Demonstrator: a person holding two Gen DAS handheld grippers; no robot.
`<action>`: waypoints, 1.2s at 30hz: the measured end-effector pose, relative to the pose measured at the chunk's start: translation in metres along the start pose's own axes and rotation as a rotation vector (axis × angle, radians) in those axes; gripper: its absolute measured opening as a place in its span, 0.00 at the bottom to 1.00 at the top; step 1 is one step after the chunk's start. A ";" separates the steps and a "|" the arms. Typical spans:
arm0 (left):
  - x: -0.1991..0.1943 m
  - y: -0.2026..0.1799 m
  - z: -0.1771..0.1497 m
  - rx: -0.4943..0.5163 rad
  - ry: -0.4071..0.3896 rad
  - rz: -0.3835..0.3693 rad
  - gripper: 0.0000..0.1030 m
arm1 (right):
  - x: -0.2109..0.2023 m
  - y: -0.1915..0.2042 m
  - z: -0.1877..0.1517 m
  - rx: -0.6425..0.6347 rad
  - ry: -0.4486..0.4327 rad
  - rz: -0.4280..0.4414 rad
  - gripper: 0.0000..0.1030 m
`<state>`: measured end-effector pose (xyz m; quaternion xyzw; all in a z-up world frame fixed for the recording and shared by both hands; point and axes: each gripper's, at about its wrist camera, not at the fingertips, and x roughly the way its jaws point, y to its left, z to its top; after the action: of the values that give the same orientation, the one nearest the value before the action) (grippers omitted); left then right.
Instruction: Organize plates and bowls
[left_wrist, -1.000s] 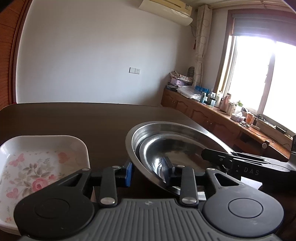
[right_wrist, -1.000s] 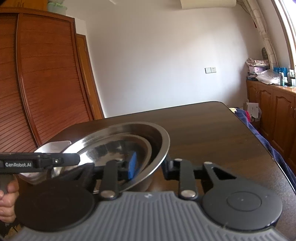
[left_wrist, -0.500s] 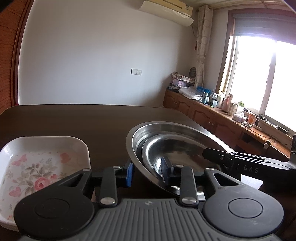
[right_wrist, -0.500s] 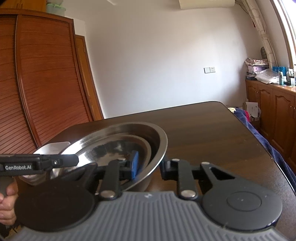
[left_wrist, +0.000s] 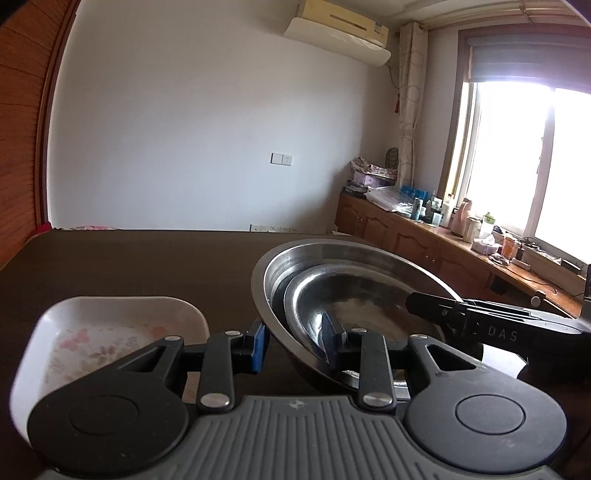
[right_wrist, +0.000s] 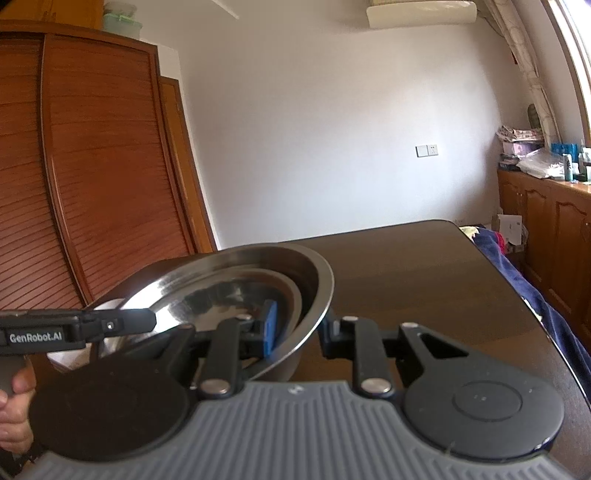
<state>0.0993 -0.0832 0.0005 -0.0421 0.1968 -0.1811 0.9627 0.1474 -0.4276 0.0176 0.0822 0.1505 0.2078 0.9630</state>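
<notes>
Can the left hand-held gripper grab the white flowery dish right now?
Probably not yet: the left hand-held gripper straddles the big steel bowl's rim. The white flowery dish sits uncovered beside it.
</notes>
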 end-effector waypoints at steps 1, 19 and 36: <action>-0.002 0.001 0.000 0.001 -0.002 0.003 0.59 | 0.001 0.001 0.001 -0.004 -0.002 0.003 0.25; -0.052 0.038 0.018 -0.001 -0.052 0.095 0.59 | 0.009 0.032 0.009 -0.042 -0.015 0.097 0.25; -0.072 0.081 0.018 -0.053 -0.055 0.207 0.59 | 0.033 0.074 0.004 -0.078 0.031 0.193 0.25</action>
<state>0.0719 0.0183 0.0310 -0.0520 0.1784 -0.0741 0.9798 0.1494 -0.3472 0.0293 0.0554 0.1485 0.3065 0.9386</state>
